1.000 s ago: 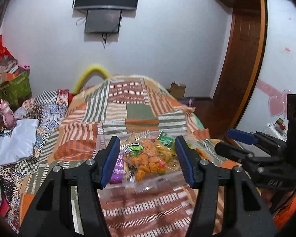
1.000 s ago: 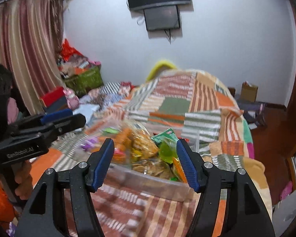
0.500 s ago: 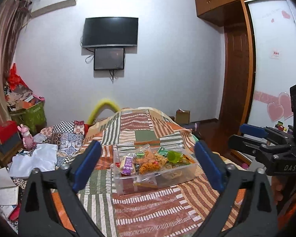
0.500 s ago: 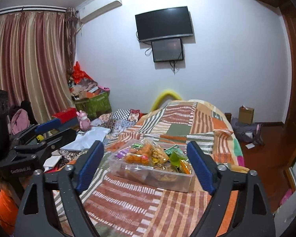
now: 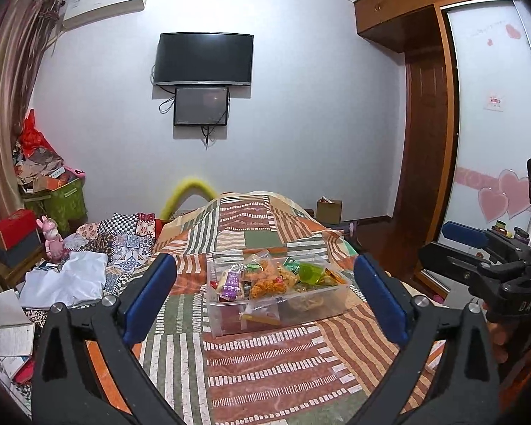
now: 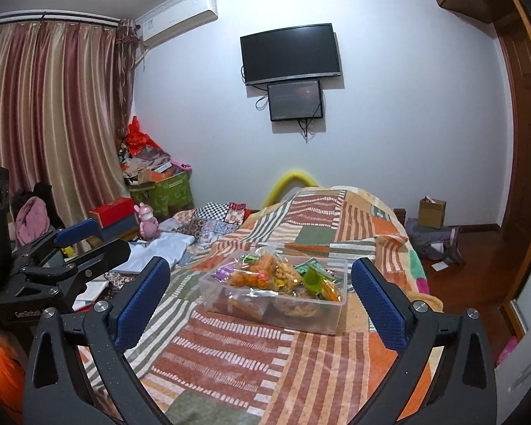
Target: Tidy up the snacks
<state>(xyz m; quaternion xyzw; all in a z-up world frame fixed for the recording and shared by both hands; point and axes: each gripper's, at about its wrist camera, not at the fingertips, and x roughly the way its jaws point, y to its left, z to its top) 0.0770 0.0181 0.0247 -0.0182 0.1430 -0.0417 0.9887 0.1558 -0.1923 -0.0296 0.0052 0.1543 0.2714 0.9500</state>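
A clear plastic box (image 5: 301, 310) stands on the patchwork bed quilt (image 5: 265, 372), heaped with snack packets (image 5: 265, 279) in orange, purple and green. My left gripper (image 5: 263, 283) is held back from the box on the near side, its jaws opening wide, with nothing between them. In the right wrist view the same box (image 6: 276, 313) and snack packets (image 6: 279, 274) lie ahead of my right gripper (image 6: 260, 272), whose jaws are also opening and hold nothing. Each gripper shows at the edge of the other's view: the right gripper (image 5: 467, 237), the left gripper (image 6: 85, 233).
Crumpled clothes and a patterned blanket (image 5: 124, 241) lie left of the bed, with a pink toy (image 5: 53, 241), boxes and a green bin (image 6: 163, 191). A television (image 5: 203, 60) hangs on the far wall. A wardrobe (image 5: 492, 141) and wooden door stand to the right.
Both grippers pulled back from the box, which now sits farther off, and their jaws spread from half closed to wide. The box stays on the quilt.
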